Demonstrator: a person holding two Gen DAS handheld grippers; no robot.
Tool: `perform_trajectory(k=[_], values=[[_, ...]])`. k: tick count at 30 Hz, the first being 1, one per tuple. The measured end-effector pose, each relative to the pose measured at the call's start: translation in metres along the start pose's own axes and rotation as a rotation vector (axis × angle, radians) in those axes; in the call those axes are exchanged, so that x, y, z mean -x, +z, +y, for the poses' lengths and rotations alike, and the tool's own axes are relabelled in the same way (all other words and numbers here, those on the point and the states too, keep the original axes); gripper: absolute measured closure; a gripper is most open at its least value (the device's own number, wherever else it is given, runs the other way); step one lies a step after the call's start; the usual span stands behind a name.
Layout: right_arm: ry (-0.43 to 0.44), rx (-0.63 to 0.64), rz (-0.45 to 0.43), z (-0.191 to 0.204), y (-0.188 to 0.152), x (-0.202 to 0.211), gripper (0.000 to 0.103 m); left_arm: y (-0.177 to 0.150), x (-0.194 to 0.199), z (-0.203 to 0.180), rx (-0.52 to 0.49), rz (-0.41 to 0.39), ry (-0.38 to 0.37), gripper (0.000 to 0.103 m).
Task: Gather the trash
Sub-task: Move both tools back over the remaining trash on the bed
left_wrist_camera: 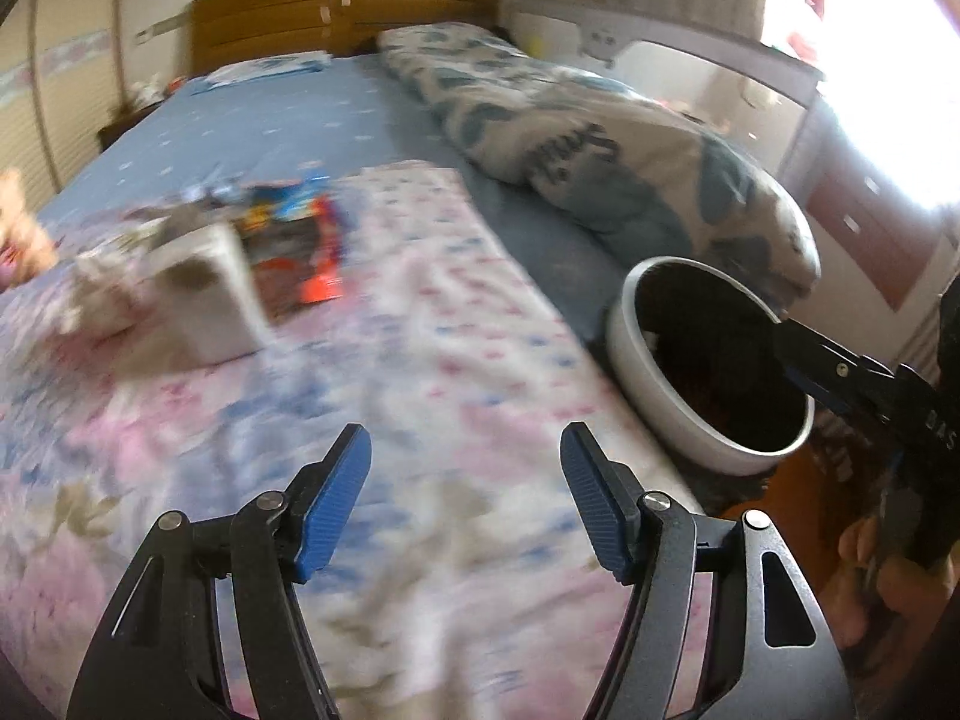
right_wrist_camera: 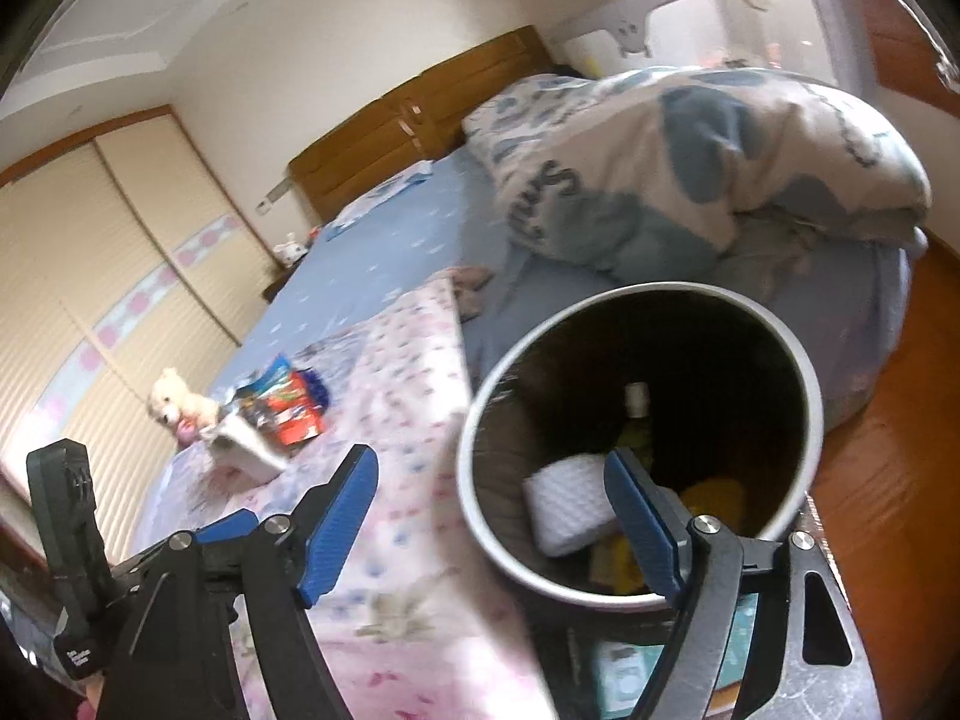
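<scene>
A white round bin (left_wrist_camera: 672, 396) with a dark inside stands at the bed's right edge; in the right wrist view the bin (right_wrist_camera: 480, 516) holds a white foam piece (right_wrist_camera: 567, 510), a small bottle (right_wrist_camera: 637, 414) and yellow scraps (right_wrist_camera: 717, 495). On the flowered blanket lie a white box (left_wrist_camera: 210, 294) and colourful snack wrappers (left_wrist_camera: 300, 252), also seen in the right wrist view as the box (right_wrist_camera: 246, 450) and the wrappers (right_wrist_camera: 288, 405). My left gripper (left_wrist_camera: 465, 501) is open and empty above the blanket. My right gripper (right_wrist_camera: 492, 519) is open and empty over the bin's near rim.
A rolled blue-and-white duvet (left_wrist_camera: 600, 144) lies along the bed's right side. A wooden headboard (left_wrist_camera: 342, 12) is at the far end. A plush toy (right_wrist_camera: 180, 405) sits at the bed's left edge. Wardrobe doors (right_wrist_camera: 90, 276) stand left; wooden floor (right_wrist_camera: 888, 468) right.
</scene>
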State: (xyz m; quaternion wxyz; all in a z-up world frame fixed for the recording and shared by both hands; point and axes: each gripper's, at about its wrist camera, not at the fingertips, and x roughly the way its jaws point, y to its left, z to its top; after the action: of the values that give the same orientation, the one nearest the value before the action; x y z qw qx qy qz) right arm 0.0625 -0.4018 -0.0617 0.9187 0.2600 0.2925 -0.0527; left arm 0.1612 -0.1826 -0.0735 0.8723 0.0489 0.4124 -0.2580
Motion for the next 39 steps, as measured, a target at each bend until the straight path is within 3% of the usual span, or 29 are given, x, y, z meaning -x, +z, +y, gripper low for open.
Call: perform_trajectory(k=[8,22,39], values=[[0.073,0.066,0.053,0.052,-0.013,-0.033,0.023,-0.012,0.019,0.071,0.111,-0.015,0.085,0.036],[0.159,0.179,0.106,0.133,-0.038,-0.075,0.024,-0.02,0.035,0.164,0.213,-0.024,0.209,0.036],[0.168,0.293,0.149,0.205,-0.054,-0.134,0.024,0.018,0.001,0.241,0.229,-0.005,0.253,0.036]])
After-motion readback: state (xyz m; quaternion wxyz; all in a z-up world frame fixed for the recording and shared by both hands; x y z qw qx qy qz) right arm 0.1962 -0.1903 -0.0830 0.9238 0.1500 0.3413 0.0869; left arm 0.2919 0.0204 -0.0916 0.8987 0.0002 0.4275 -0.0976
